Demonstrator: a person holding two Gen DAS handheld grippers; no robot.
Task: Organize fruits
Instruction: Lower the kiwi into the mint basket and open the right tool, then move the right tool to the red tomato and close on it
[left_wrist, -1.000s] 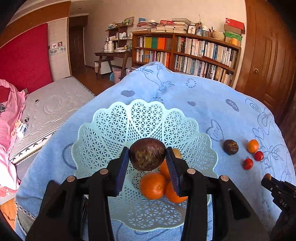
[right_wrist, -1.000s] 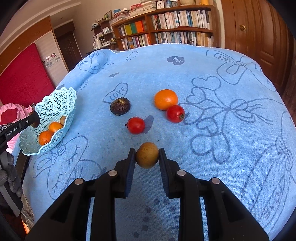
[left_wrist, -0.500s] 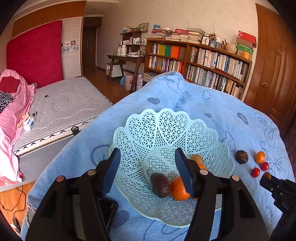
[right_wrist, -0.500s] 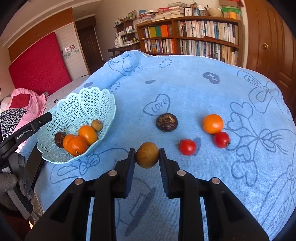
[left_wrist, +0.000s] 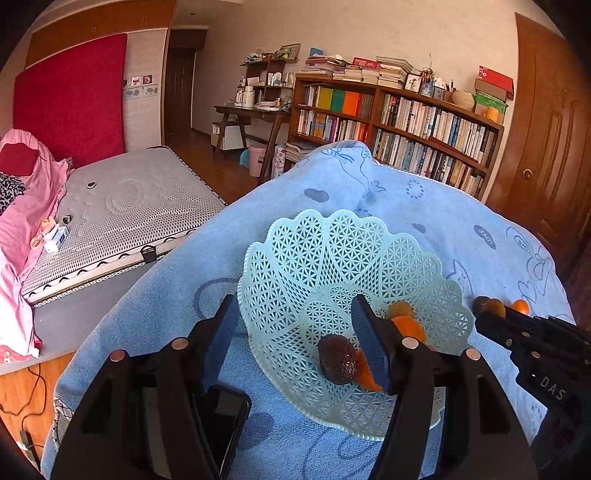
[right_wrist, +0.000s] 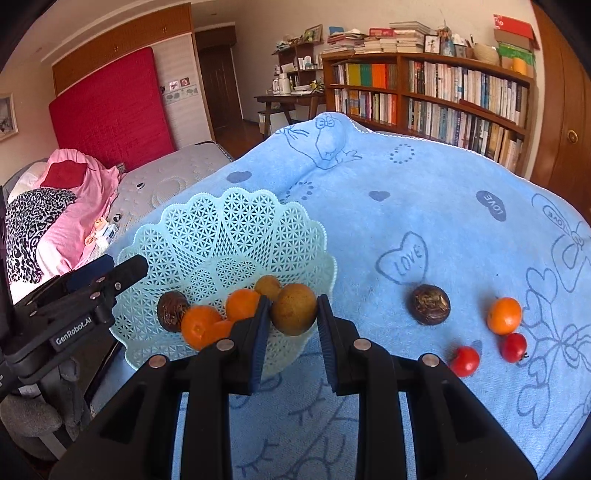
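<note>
A pale green lattice basket (right_wrist: 221, 229) sits on the blue cloth and holds a dark wrinkled fruit (right_wrist: 171, 310), two oranges (right_wrist: 201, 326) and a small brown fruit (right_wrist: 267, 286). My right gripper (right_wrist: 291, 321) is shut on a round yellow-brown fruit (right_wrist: 293, 308), held just above the basket's near right rim. My left gripper (left_wrist: 295, 343) is open with nothing between its fingers, low at the near side of the basket (left_wrist: 332, 258). The dark fruit (left_wrist: 338, 360) lies beside its right finger. On the cloth remain another dark fruit (right_wrist: 430, 304), an orange (right_wrist: 504, 315) and two tomatoes (right_wrist: 464, 361).
A black phone (left_wrist: 221, 424) lies under my left gripper at the cloth's near edge. A bed with pink bedding (right_wrist: 74, 206) stands to the left. A bookshelf (right_wrist: 443, 96) and a wooden door (left_wrist: 546, 147) are behind the table.
The left gripper opened, dropped the dark fruit into the basket and drew back. The right gripper carried the yellow-brown fruit leftward up to the basket's rim.
</note>
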